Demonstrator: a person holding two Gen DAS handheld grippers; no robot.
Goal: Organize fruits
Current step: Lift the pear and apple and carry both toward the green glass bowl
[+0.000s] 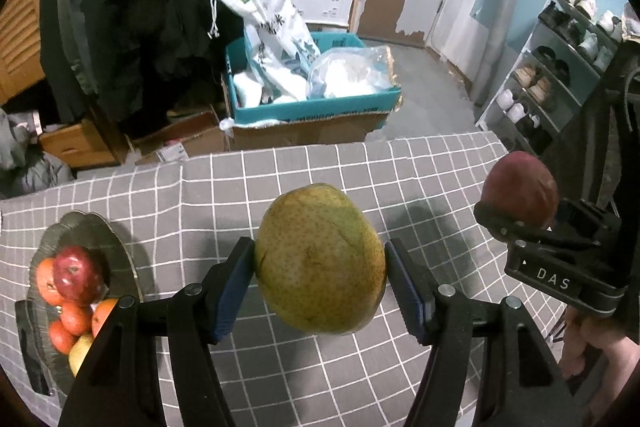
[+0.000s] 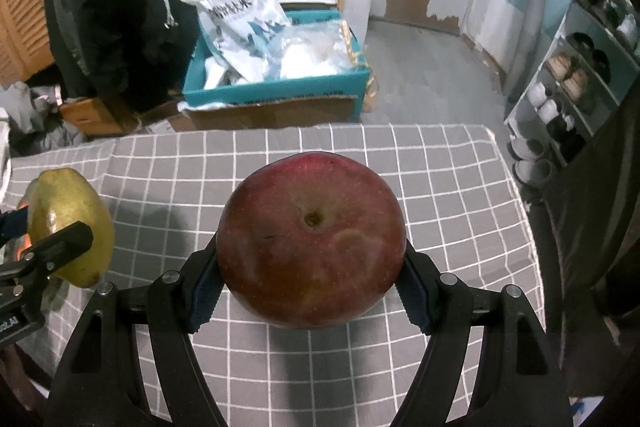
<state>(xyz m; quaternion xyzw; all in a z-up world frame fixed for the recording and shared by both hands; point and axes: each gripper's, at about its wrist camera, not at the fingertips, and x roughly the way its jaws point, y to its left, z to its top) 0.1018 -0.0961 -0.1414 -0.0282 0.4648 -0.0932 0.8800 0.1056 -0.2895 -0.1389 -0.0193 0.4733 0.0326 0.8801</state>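
Both jaws are clamped on fruit: the left gripper holds a yellow-green pear, the right gripper a red apple, each lifted above the grey checked tablecloth. Left of the pear, a glass bowl on the cloth contains oranges and another red apple. Beyond the cloth's far edge, a blue box sits on the floor.

Dim indoor light, soft shadows on tablecloth — sharp centre, fisheye-warped dark corners
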